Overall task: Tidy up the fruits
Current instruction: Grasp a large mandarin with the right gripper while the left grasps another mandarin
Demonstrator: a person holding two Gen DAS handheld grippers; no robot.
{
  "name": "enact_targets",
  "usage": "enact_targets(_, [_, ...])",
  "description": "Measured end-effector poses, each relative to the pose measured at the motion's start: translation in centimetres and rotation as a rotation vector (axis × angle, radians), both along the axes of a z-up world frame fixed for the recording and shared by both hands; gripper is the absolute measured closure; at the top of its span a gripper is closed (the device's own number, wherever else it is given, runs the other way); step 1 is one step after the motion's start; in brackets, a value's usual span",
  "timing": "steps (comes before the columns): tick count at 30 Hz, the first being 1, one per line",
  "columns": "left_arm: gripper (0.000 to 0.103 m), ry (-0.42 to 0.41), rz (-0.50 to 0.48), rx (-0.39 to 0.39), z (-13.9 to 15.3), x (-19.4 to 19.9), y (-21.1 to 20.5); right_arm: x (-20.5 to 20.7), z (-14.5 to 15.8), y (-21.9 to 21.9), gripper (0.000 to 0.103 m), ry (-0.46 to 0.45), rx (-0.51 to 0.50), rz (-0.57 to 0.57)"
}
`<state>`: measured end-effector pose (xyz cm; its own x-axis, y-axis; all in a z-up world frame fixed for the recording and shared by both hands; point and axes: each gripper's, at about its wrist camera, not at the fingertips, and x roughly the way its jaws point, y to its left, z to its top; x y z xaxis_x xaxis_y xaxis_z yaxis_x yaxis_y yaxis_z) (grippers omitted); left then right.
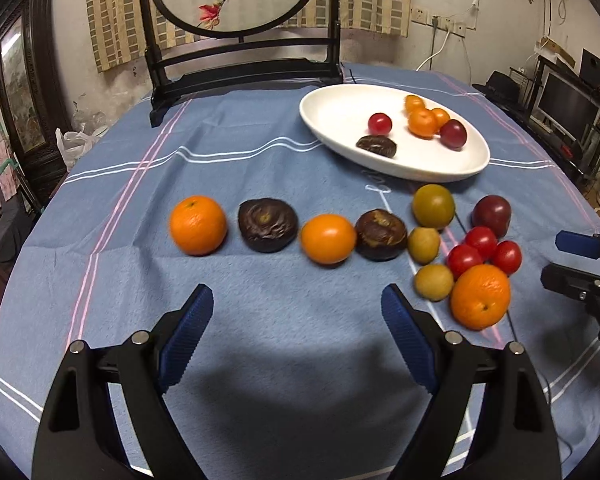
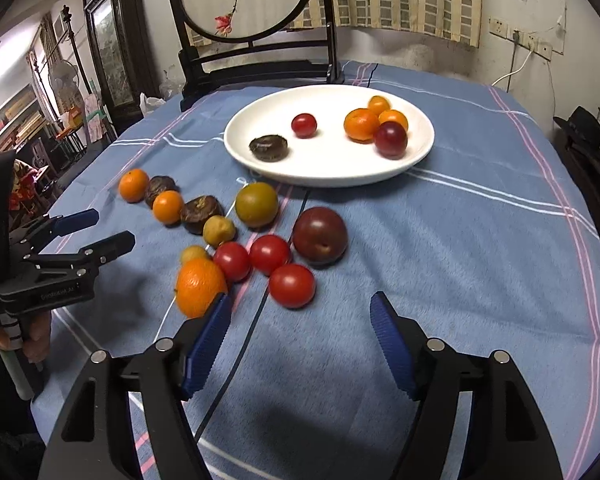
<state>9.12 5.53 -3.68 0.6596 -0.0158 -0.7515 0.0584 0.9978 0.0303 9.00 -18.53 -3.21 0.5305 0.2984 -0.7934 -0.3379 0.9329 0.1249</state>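
A: What did you have nearest you?

B: My left gripper point(image 1: 297, 312) hung over bare blue tablecloth point(image 1: 280, 360), jaws spread wide and holding nothing. My right gripper point(image 2: 300, 316) was the same, jaws wide apart and empty, its left finger just beside a large orange point(image 2: 200, 286).

A: And past the jaws?

B: On the bench, three red tomatoes point(image 2: 269, 254) clustered next to that orange, with a dark plum point(image 2: 320, 234) touching the group on its far side. Two small yellow-green fruits point(image 1: 423, 244) and a bigger green one point(image 1: 433, 205) lay close by. Off to my left ran a row: an orange point(image 1: 198, 225), a dark wrinkled fruit point(image 1: 267, 224), another orange point(image 1: 328, 239), and a second dark wrinkled fruit point(image 1: 381, 234), each nearly touching the next.

A: Farther back?

B: The white plate point(image 2: 328, 172) held a dark wrinkled fruit point(image 2: 269, 148), a red tomato point(image 2: 304, 125), three small oranges point(image 2: 362, 124) bunched together and a plum point(image 2: 391, 139) against them. Behind it stood a dark wooden screen point(image 1: 236, 64).
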Motion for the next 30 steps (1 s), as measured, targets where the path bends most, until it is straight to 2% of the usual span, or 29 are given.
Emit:
enact_targets(9, [0.029, 0.0, 0.048, -0.018, 0.2, 0.6, 2.9, -0.5, 0.0, 0.5, 0.03, 0.006, 0.01, 0.027])
enact_targets(15, [0.029, 0.001, 0.075, -0.021, 0.1, 0.8, 4.0, -1.3, 0.1, 1.6, 0.03, 0.014, 0.016, 0.078])
enact_targets(18, [0.029, 0.007, 0.066, -0.027, -0.1, 0.8, 3.8, -1.7, -0.4, 2.9, 0.031, 0.055, 0.019, 0.127])
enact_targets(22, [0.029, 0.008, 0.06, -0.034, -0.4, 0.9, 3.9, -1.9, -1.1, 4.8, 0.043, 0.089, -0.013, 0.185])
enact_targets(25, [0.029, 0.007, 0.064, -0.04, -0.4, 0.8, 4.4, -1.1, -1.7, 6.2, 0.047, 0.101, -0.051, 0.186])
enact_targets(30, [0.029, -0.009, 0.081, -0.023, 0.0, 0.7, 5.1, 0.9, -2.2, 7.5, 0.047, 0.124, -0.06, 0.171])
